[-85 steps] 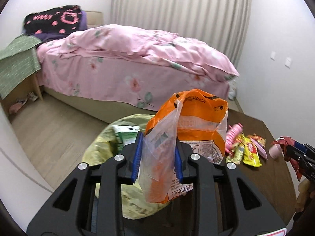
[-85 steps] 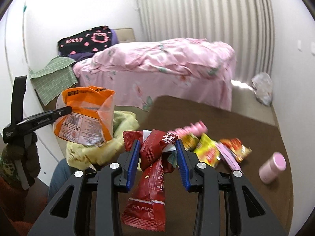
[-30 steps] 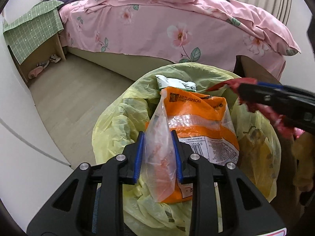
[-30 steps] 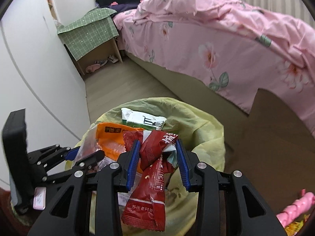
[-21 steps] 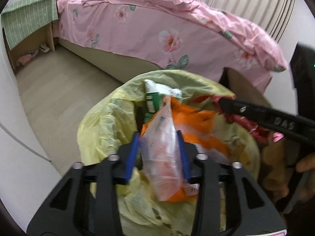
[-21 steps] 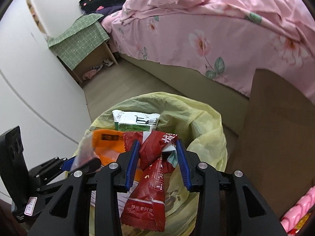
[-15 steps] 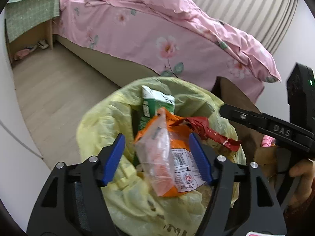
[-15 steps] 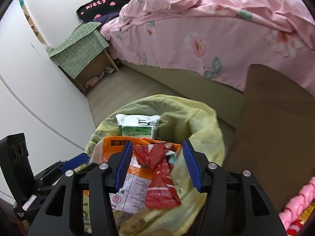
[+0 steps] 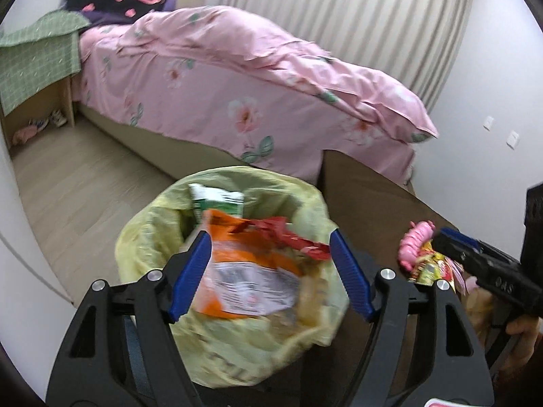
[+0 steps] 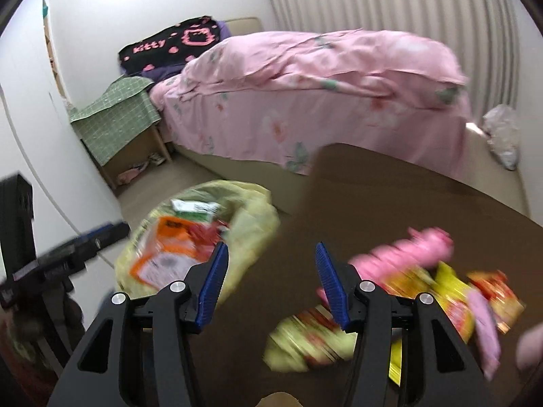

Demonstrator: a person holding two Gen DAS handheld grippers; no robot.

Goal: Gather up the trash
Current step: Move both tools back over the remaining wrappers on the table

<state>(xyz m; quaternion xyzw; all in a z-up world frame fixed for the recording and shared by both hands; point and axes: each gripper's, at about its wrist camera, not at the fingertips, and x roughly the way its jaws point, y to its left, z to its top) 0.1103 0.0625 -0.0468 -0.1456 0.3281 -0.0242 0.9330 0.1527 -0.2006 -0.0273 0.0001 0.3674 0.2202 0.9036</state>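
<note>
Two grippers stand with fingers spread and nothing pinched: the left gripper (image 9: 269, 273), jaws just opened, hangs over the yellow trash bag (image 9: 149, 247) holding the orange packet (image 9: 237, 278) and red wrapper (image 9: 288, 235). The right gripper (image 10: 269, 283) sits above the brown table (image 10: 390, 196), with blurred snack wrappers (image 10: 441, 278) toward its right edge.

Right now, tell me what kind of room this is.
Most likely a bedroom: a bed under a pink floral cover, a curtain behind it, and a bedside cabinet draped in green cloth.

Orange wrapper (image 9: 237, 271) and red wrapper (image 9: 288, 237) in yellow bag (image 9: 149, 237), snack packets (image 10: 441, 285) on table
</note>
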